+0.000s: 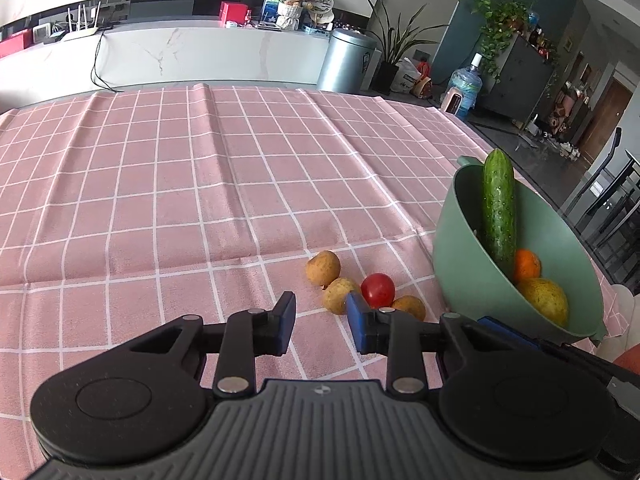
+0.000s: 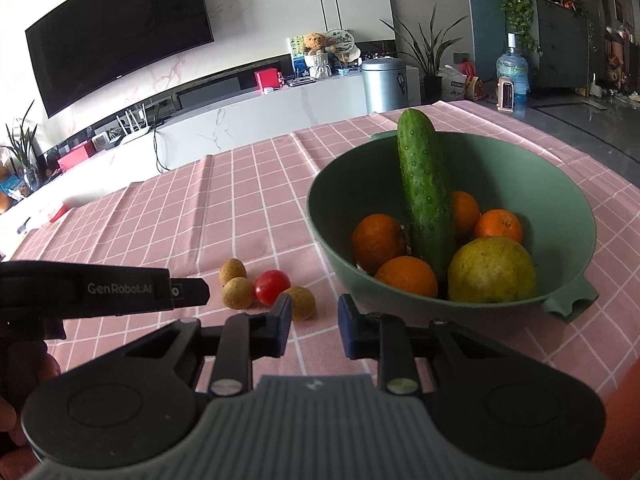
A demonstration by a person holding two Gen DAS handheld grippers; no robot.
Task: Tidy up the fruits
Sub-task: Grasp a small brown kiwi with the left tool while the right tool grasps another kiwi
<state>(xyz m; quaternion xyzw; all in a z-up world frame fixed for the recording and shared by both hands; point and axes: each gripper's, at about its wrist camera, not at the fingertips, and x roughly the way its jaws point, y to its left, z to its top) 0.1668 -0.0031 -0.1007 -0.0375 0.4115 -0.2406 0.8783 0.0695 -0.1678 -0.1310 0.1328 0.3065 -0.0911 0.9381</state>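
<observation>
Item: bench (image 1: 168, 184), covered with a pink checked cloth.

Item: green bowl (image 2: 568, 196), far right on the bench. Holds a cucumber (image 2: 424, 196) standing tilted against the far rim, four oranges (image 2: 378, 240) and one large yellow-green fruit (image 2: 491, 270), possibly a pear; the fisheye makes it hard to name.

Item: loose cluster on the cloth, just left of the bowl. One cherry tomato (image 2: 272, 286) and three small tan round fruits (image 2: 239, 293), probably longans. The tomato touches or nearly touches its neighbours; the farthest tan fruit (image 1: 323, 267) sits a little apart at the far left of the group.

Item: your left tool (image 1: 320, 316). Jaws parted wide, nothing between them, low over the cloth just near of the cluster. Its right blue finger overlaps the nearest tan fruit and the tomato in the left wrist view.

Item: your right tool (image 2: 314, 322). Jaws likewise apart and empty, held near of the gap between cluster and bowl.

Step in hand: bowl largely filled; four small pieces left on the cloth. You appear to be lining up a pick from that cluster.

Next move calls for: choosing one piece, most easily an outer one, setting the fingers either side of it without nudging the rest, closing gently since the tomato is soft and all four roll, then lifting over the bowl rim.
</observation>
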